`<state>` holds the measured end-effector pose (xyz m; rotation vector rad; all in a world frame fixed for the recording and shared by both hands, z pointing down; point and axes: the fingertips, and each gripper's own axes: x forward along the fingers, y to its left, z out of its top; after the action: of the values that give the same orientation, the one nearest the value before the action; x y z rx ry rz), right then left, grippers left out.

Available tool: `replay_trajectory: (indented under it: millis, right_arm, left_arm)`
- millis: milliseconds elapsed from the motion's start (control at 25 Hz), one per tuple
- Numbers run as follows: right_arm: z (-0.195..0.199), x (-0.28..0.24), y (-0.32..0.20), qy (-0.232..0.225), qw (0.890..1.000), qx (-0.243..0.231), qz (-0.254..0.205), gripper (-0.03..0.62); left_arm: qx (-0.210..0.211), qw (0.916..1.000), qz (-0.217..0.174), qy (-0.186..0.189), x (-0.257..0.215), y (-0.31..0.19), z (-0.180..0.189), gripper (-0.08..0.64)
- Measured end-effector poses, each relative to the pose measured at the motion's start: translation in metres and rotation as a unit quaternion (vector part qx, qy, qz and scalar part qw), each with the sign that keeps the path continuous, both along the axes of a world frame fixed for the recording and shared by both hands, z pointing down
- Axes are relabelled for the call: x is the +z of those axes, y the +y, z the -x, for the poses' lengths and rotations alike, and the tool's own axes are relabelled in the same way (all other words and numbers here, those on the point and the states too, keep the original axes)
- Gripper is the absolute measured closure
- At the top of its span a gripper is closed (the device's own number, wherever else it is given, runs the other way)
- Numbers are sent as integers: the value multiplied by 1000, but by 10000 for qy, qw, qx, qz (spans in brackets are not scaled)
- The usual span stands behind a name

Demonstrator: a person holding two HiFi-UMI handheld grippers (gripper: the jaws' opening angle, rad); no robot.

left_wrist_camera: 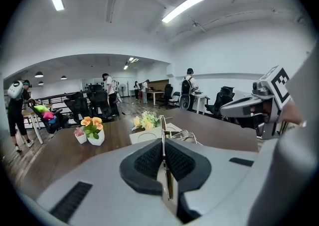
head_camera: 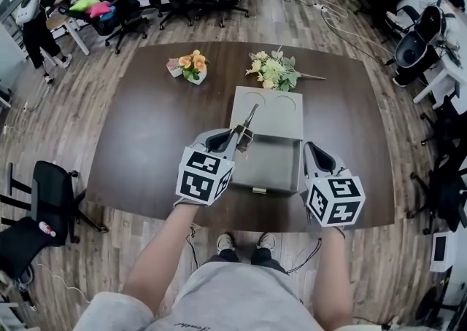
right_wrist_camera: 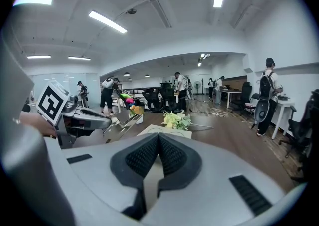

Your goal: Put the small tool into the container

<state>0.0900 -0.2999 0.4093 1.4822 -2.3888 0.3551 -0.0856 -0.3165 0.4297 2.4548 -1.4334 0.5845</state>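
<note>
A thin metal tool (head_camera: 248, 122) sticks up and forward from my left gripper (head_camera: 236, 135), which is shut on it, over the left rear corner of the open grey container (head_camera: 273, 167). The container's lid (head_camera: 268, 109) lies folded back flat on the table behind it. In the left gripper view the tool (left_wrist_camera: 162, 133) stands edge-on between the pressed pads of the left gripper (left_wrist_camera: 163, 159). My right gripper (head_camera: 311, 150) hovers at the container's right side, and its jaws (right_wrist_camera: 158, 146) are shut with nothing between them. From the right gripper view the tool (right_wrist_camera: 121, 123) shows at the left.
A small pot of orange flowers (head_camera: 193, 65) and a pale bouquet (head_camera: 273, 70) lie at the far side of the dark brown table (head_camera: 153, 140). Office chairs (head_camera: 52, 195) stand around it on the wooden floor. People stand in the background of both gripper views.
</note>
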Motion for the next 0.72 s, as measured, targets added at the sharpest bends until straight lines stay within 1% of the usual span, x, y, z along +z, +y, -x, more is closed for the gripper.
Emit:
replay_trajectory:
  millis: [240,440,560,720]
  right_arm:
    - [-1,9,2,-29,10000,-20,79,588]
    - [-2,16,5,-78,9998,17,160,588]
    - [-5,17,7,-115,9997,84,179,588]
    - [-11,19,10,-104,9996,152,207,588]
  left_arm:
    - [615,9979,127,-184,16,1,-19,557]
    - [1152,9919,236,-473,29,3,-35,557]
    - [1419,9870,303,-688,39,3,-44,558]
    - [1817,9763,402,-1102,51,7,-55,557]
